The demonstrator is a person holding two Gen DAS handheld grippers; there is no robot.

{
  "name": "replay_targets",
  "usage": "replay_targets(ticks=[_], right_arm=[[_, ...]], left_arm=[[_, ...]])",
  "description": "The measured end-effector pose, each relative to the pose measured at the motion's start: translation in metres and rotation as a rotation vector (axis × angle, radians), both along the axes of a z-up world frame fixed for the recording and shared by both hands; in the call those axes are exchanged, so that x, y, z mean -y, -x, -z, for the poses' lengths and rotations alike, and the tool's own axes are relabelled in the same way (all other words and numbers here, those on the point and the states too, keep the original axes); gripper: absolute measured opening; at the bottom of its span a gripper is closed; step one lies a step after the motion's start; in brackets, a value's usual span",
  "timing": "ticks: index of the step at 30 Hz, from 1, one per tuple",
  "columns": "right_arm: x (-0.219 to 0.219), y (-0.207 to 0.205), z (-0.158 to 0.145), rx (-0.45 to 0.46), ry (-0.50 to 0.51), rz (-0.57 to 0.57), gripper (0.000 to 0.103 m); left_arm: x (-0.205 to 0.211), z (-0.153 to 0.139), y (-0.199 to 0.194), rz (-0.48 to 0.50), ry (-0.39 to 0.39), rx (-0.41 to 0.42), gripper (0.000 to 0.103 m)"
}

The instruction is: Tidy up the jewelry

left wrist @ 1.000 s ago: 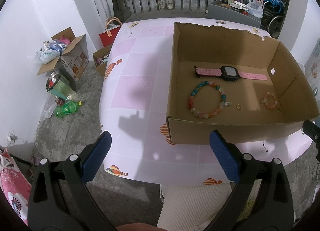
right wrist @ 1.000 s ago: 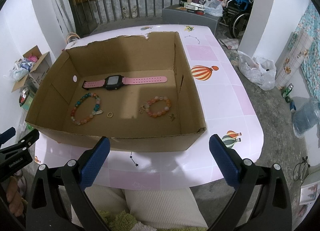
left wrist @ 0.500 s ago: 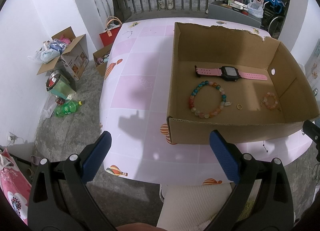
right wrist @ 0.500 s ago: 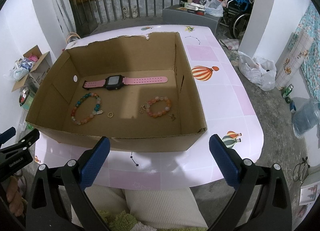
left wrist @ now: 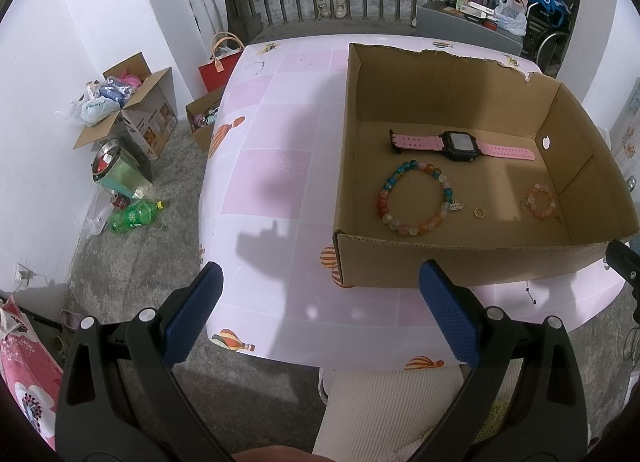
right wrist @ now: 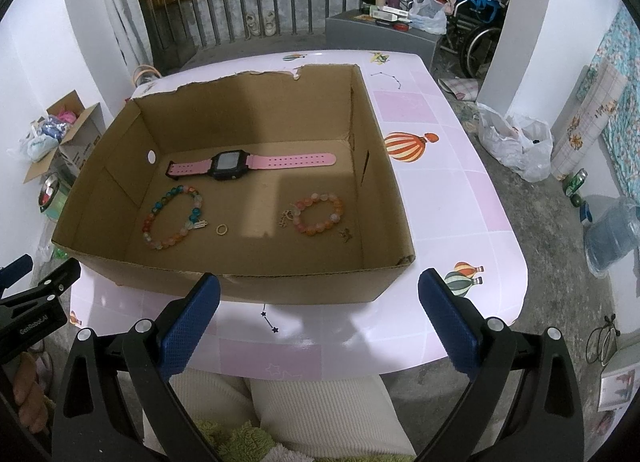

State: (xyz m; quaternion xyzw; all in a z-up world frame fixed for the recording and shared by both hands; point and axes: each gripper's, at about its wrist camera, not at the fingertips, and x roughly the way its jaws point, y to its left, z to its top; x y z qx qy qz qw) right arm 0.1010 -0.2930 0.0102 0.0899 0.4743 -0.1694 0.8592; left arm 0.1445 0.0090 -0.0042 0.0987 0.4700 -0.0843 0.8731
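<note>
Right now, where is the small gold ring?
In the right wrist view, the gold ring lies on the cardboard box floor, between the multicoloured bracelet and the orange bracelet.

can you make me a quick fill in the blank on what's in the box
1. The watch has a ___ strap.
2. The small gold ring lies between the two beaded ___.
3. All the jewelry lies inside a ___ box.
4. Both tongs, left and right, are ___.

Missing words: pink; bracelets; cardboard; open
</note>
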Motion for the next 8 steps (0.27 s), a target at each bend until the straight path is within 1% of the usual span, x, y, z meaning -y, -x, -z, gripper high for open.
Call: replay_targets(ticks=[8], right_arm=[[0.0, 0.0001, 0.0, -0.001, -0.001, 0.001, 0.097]], left_arm=[[-0.0014, -0.0004, -0.0007, -0.001, 0.0, -0.002, 0.095]])
